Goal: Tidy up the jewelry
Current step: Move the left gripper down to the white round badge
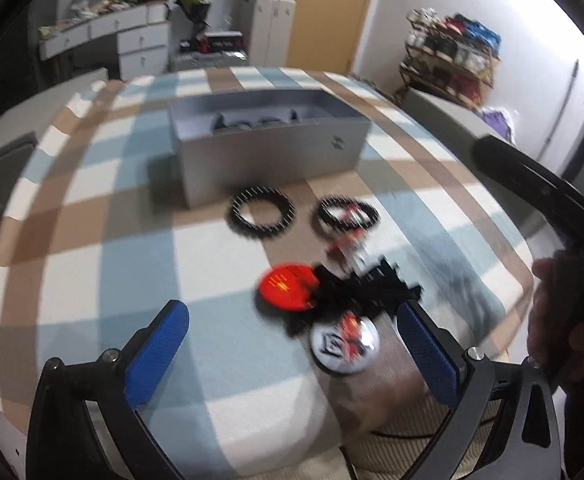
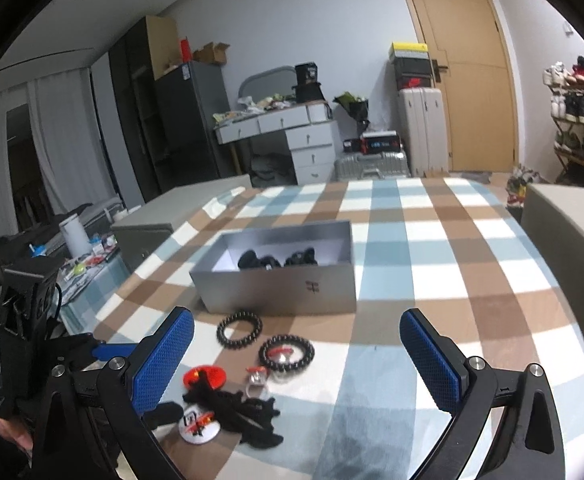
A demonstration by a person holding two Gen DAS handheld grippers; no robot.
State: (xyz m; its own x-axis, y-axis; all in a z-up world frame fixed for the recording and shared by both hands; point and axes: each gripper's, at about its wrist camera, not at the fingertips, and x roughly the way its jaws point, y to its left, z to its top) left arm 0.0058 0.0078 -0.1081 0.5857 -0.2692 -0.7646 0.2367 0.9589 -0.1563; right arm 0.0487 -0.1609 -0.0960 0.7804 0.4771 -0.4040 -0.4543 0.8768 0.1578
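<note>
Left gripper [image 1: 292, 344]: blue-padded fingers [image 1: 158, 356] spread wide, nothing held, hovering above the near part of the table [image 1: 104, 264]. Between the pads, on the checked cloth: white round badge [image 1: 344, 346] with red-and-black print, touching a black tangled piece [image 1: 355, 292] just behind it. Left of the tangle, touching it: red round badge [image 1: 288, 286]. View motion-blurred; fine detail not readable.

Right gripper [image 2: 295, 364]: blue-padded fingers [image 2: 431, 360] likewise wide open, empty, above the near edge of the table [image 2: 431, 280]. Left gripper's black body [image 2: 24, 320] visible at the left edge of the right wrist view, gripped by a hand [image 2: 8, 430].

Further out toward the table centre:
- two small silver rings with red tops, one [image 2: 256, 376] loose beside the tangle [image 2: 248, 416], one [image 2: 282, 354] lying inside a bead bracelet;
- black bead bracelet [image 2: 286, 353] round that ring, flat on the cloth;
- second black bead bracelet [image 2: 239, 328] just left of the first, apart from it, just in front of the box;
- red badge [image 2: 205, 377] and white badge [image 2: 198, 424] at the left of the tangle.

Behind the bracelets: open grey rectangular box [image 2: 284, 284], long side facing the grippers, small mark on its front wall. Several dark items [image 2: 276, 260] inside, kind not determinable.

Same box [image 1: 272, 152] and bracelets [image 1: 260, 215], [image 1: 347, 216] in the left wrist view.
</note>
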